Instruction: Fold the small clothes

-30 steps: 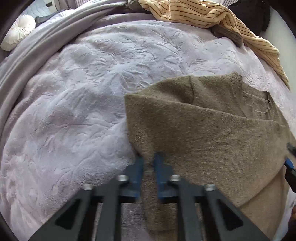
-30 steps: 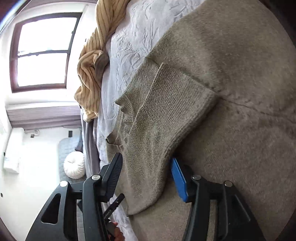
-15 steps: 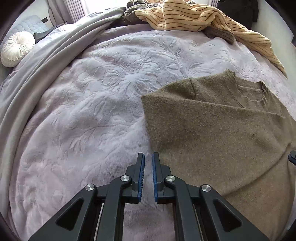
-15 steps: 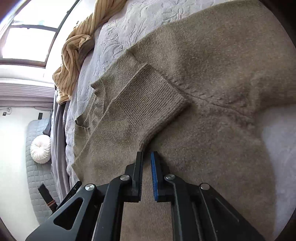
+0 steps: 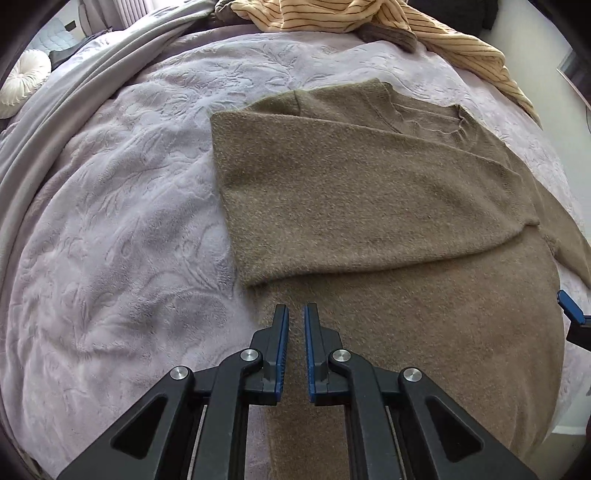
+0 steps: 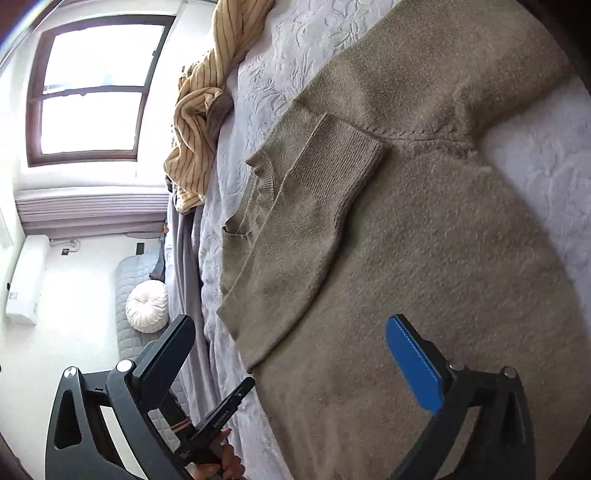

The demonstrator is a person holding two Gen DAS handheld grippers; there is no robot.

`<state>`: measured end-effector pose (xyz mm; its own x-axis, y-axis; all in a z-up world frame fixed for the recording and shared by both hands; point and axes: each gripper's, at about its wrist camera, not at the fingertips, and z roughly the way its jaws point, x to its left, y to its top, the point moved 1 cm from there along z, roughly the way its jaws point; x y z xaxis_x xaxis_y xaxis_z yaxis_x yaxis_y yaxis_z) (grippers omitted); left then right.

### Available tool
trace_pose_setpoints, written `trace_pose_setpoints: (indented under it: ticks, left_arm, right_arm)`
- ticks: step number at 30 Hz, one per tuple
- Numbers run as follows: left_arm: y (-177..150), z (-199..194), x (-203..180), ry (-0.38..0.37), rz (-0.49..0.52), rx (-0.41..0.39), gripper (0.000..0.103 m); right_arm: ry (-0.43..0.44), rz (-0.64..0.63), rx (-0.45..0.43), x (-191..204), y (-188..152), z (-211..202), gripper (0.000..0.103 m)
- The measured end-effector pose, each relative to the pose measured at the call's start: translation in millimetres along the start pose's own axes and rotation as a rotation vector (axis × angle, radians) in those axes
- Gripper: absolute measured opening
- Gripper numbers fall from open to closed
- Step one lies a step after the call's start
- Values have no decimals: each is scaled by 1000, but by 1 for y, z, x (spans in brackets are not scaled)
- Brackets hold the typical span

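A bed under a pale lilac embossed blanket [image 5: 122, 206] fills both views, with a wood-framed window [image 6: 88, 92] and white walls beyond. One olive-brown sweater [image 5: 388, 206] lies flat on the blanket, one sleeve [image 6: 295, 236] folded across its chest. One tan striped garment [image 5: 369, 18] is heaped at the far edge. One round white cushion [image 6: 147, 305] sits beside the bed. The left gripper [image 5: 293, 345] hovers over the sweater's hem, fingers nearly together, gripping nothing. The right gripper [image 6: 291, 365] is spread wide and empty.
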<state>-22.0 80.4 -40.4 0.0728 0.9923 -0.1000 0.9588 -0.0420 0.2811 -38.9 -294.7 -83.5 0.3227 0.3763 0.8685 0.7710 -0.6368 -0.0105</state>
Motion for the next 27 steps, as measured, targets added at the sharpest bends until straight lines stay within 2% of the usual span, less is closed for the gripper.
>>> trace_pose_setpoints:
  ticks: [1,2,4,10,15,21,27]
  left_arm:
    - [-2,-1,-2,-5,7,8,81]
    - [-4,-3,-4,6,8,7,102]
    - [-7,-11,-8,34,46,-31,102]
    - [-9,-13,-9,14,84,-24,102]
    - [-11,-8,-16,59,102,-23,102]
    - [-7,-1,-41,136,95,-20,102]
    - [2,11,-98,115,78,23,102]
  right_arm:
    - [20,7,-7,1,-5,-3,103]
    - [38,13,-12,2,-9,-5,103]
    - [64,22,-25,3,-18,-10,103]
    - [133,44,-63,5,-39,-24,103]
    - [159,49,-48,2,-42,-26,103]
    - [175,49,-12,-11,-16,-32,103]
    - [127,19,-17,-33,40,-64,103]
